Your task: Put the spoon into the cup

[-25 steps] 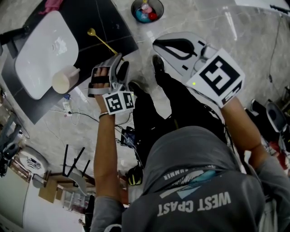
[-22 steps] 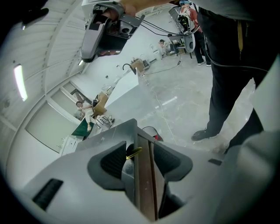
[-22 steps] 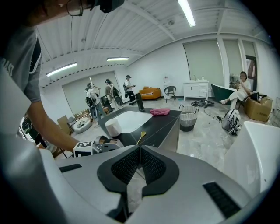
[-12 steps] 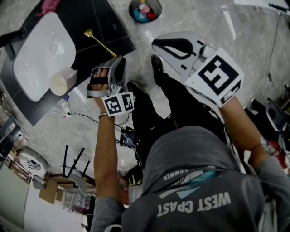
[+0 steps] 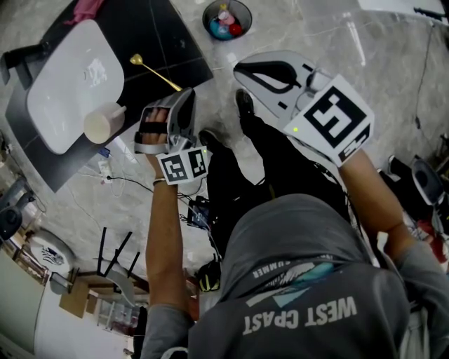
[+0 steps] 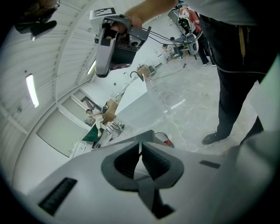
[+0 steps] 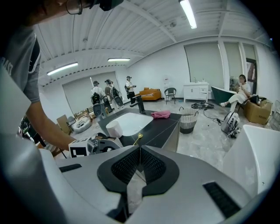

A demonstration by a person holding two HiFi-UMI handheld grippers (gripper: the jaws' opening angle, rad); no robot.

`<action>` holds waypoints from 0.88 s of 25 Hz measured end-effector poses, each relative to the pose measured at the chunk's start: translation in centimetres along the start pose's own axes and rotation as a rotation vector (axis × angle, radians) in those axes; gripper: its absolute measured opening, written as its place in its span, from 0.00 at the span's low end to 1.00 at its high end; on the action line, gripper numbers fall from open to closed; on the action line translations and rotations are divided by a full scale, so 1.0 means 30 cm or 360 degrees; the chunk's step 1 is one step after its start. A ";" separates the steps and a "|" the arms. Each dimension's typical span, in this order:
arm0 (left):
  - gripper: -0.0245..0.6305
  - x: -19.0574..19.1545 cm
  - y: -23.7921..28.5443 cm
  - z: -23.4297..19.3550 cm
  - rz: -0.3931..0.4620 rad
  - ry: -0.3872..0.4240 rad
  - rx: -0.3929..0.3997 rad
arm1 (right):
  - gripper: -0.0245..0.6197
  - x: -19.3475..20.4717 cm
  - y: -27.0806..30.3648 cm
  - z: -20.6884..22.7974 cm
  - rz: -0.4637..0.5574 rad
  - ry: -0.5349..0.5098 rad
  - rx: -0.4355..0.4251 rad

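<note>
L gripper (image 6: 140, 145): jaws just been closing, now pinched on the handle end of the spoon (image 5: 160, 73) at the counter (image 5: 161, 35) edge. In head view the spoon bowl points to 11 o'clock from the gripper. Cup (image 5: 104, 123) is upright on the counter at the gripper's 9 o'clock, just beside the sink (image 5: 63, 98); spoon not in it yet. R gripper (image 7: 140, 149): jaws together, nothing betw them. Floor bin (image 5: 208, 17) at 1 o'clock holds red, blue and pink bits (image 5: 226, 24).

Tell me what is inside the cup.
Nothing sticks out of the cup; the spoon is outside it, over the dark counter. The cup's wall hides its bottom.
</note>
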State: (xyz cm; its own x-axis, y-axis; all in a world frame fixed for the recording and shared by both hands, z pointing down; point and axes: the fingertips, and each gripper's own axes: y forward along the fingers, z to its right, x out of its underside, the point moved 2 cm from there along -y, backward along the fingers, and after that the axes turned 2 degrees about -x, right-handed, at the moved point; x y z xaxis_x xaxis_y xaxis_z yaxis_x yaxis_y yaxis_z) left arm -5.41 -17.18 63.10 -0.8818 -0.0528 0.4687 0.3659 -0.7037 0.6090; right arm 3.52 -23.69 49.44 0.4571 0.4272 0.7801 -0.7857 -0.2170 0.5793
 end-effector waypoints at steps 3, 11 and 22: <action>0.06 -0.019 -0.030 -0.062 0.0029 0.0001 -0.0075 | 0.09 -0.020 -0.010 -0.011 0.0015 -0.0015 0.0007; 0.04 -0.069 -0.098 -0.258 0.0130 -0.0125 -0.0243 | 0.09 -0.081 -0.038 -0.022 0.0034 -0.0043 0.0027; 0.04 -0.140 -0.199 -0.400 0.0247 -0.0315 -0.0337 | 0.09 -0.176 -0.089 -0.049 0.0091 -0.0111 0.0030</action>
State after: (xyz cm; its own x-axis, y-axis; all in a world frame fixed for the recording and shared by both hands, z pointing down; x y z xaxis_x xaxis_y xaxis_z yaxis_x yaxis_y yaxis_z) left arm -7.46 -21.27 49.81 -0.7379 -0.0470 0.6733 0.4032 -0.8307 0.3839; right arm 2.57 -24.07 43.42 0.4402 0.3517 0.8262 -0.8037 -0.2561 0.5372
